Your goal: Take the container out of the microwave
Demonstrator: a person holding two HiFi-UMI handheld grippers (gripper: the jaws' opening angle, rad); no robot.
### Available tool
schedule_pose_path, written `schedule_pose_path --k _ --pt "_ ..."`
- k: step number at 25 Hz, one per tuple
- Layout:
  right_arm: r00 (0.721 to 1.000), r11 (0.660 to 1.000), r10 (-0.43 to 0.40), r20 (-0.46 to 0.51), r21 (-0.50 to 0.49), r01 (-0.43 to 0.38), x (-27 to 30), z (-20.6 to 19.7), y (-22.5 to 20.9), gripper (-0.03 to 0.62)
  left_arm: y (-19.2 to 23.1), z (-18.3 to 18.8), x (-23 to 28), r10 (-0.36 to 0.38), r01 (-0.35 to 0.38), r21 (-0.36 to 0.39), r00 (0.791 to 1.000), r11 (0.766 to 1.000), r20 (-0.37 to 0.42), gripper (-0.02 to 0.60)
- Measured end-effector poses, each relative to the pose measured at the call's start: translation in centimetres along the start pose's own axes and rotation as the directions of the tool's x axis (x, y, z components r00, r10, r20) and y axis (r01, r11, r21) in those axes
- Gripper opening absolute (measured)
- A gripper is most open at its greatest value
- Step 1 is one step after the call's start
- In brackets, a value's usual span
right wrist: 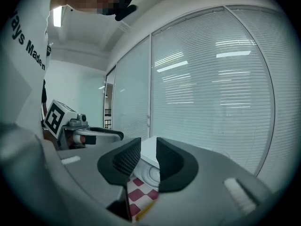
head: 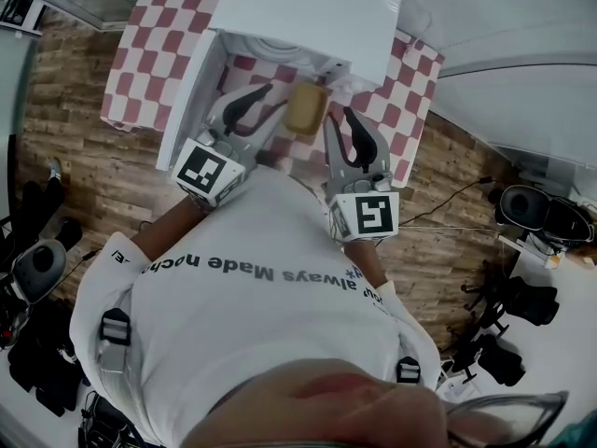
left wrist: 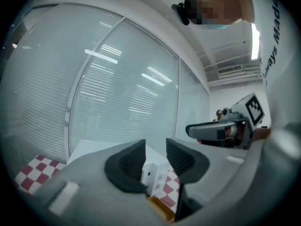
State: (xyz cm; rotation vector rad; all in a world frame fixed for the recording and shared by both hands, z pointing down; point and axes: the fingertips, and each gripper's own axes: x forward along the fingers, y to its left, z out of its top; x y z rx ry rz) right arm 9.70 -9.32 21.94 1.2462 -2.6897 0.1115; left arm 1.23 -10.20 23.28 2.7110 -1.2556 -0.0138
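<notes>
Container first: the flat, tan rectangular container (head: 306, 110) is already outside the oven, in front of its open mouth, and it sits between your two tools. Under everything is the bench with the red-and-white chequered cloth (head: 140, 54); this is your place to land. On it stands the white box-shaped microwave (head: 308, 12), with its white door (head: 191, 91) swung out on your left side. Do not drift left, because the door is just beside the left tool (head: 261, 101). The right tool (head: 340, 115) is at the other edge of the container. Each tool has its jaws spread a little, and the black ribbed pads (left wrist: 134, 161) pinch nothing: through each gap you see only the microwave. So I judge that the container is carried by side pressure, one tool against each edge. For this, press inward equally, move both hands as one piece, and hold them at the same height so that the container does not tip. Lower it slowly to the cloth, and only then take the pressure away.
</notes>
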Motion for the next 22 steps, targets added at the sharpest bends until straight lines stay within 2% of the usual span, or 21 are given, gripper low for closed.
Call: schedule_pose_path --k 4,22 --pt "0.999 1.000 -0.016 0.028 0.020 0.016 0.28 0.74 0.01 0.101 0.03 0.07 0.14 -0.005 0.005 0.003 1.000 1.000 -0.001 0.140" --pt "1.000 1.000 -0.013 0.002 -0.004 0.013 0.00 0.02 -0.39 0.101 -0.21 -0.12 0.47 -0.012 0.012 -0.002 1.000 1.000 0.005 0.140"
